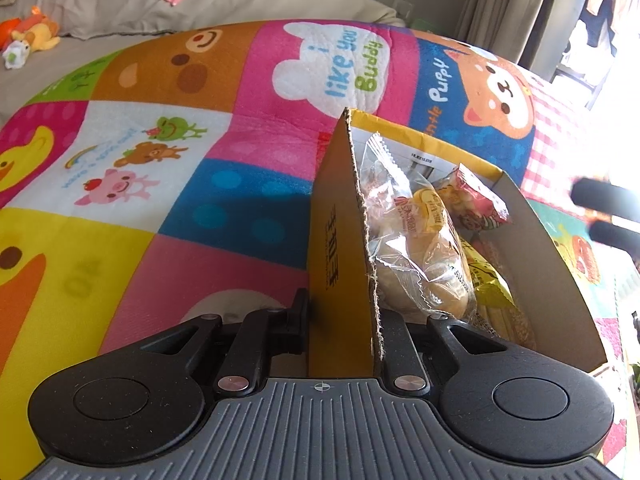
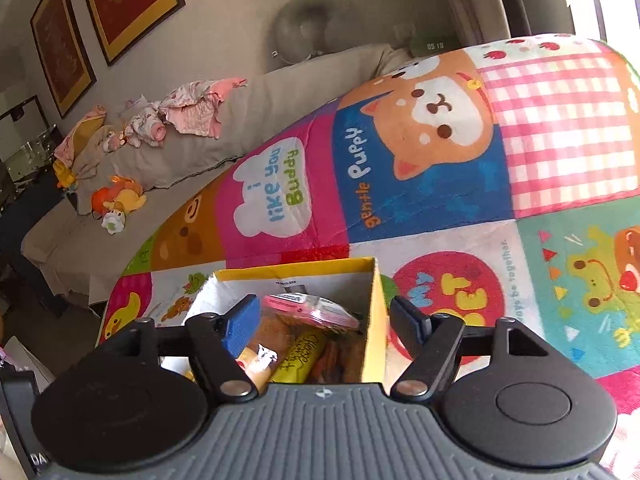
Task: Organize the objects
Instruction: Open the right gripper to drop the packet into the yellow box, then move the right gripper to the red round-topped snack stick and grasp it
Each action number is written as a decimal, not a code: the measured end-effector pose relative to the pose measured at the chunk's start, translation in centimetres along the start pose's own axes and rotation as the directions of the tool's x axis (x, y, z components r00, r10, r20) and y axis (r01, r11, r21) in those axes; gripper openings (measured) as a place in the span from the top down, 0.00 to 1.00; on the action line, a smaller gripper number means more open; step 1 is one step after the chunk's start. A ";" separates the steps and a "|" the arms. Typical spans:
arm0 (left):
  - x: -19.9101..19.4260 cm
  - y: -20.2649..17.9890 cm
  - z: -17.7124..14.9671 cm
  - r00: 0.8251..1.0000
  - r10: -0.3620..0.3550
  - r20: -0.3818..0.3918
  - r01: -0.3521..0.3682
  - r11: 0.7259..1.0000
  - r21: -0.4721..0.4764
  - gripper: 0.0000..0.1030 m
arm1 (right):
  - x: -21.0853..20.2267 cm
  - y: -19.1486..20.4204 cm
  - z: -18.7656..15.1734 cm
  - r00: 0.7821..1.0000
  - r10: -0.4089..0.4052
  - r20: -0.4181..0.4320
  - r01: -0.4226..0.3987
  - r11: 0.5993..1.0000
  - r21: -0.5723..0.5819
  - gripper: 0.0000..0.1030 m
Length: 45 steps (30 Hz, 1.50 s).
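Observation:
A yellow cardboard box (image 1: 340, 240) full of wrapped snacks stands on a colourful cartoon play mat (image 1: 160, 140). My left gripper (image 1: 342, 320) is shut on the box's left wall, one finger outside and one inside. A clear-wrapped bun (image 1: 416, 256) and a pink snack packet (image 1: 476, 200) lie in the box. In the right wrist view my right gripper (image 2: 324, 320) is open, straddling the box's right wall (image 2: 376, 320); its blue-padded left finger (image 2: 240, 324) is over the snacks, the right finger outside. A pink packet (image 2: 312, 310) and a yellow packet (image 2: 300, 356) show inside.
A grey-covered sofa (image 2: 200, 152) with baby clothes (image 2: 188, 114) and plush toys (image 2: 116, 200) lies beyond the mat. Framed pictures (image 2: 120, 4) hang on the wall. The right gripper's fingers (image 1: 600, 212) show at the left wrist view's right edge, against bright window light.

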<state>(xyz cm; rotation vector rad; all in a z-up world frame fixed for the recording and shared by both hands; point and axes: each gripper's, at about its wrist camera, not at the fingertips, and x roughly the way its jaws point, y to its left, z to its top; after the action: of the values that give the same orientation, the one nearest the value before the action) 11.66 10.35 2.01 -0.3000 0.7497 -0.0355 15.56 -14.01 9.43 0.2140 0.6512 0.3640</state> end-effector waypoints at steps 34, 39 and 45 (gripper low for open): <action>0.0 0.2 0.0 1.000 0.000 0.004 0.000 1.000 -0.010 0.83 | -4.7 -8.7 -11.1 0.985 -0.156 -0.077 0.141 0.976 -0.163 0.15; 0.0 0.2 0.0 1.000 -0.001 0.004 0.001 1.000 -0.011 0.83 | -4.6 -8.8 -11.0 0.985 -0.155 -0.082 0.142 0.979 -0.147 0.15; 0.0 0.2 0.0 1.000 -0.001 0.004 0.001 1.000 -0.011 0.83 | -4.5 -9.0 -11.0 0.983 -0.166 -0.082 0.153 0.977 -0.146 0.12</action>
<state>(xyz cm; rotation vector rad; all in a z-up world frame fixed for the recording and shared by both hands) 11.61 10.51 1.95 -0.3108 0.7460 -0.0320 7.72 -23.14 0.65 0.0109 0.7274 0.2645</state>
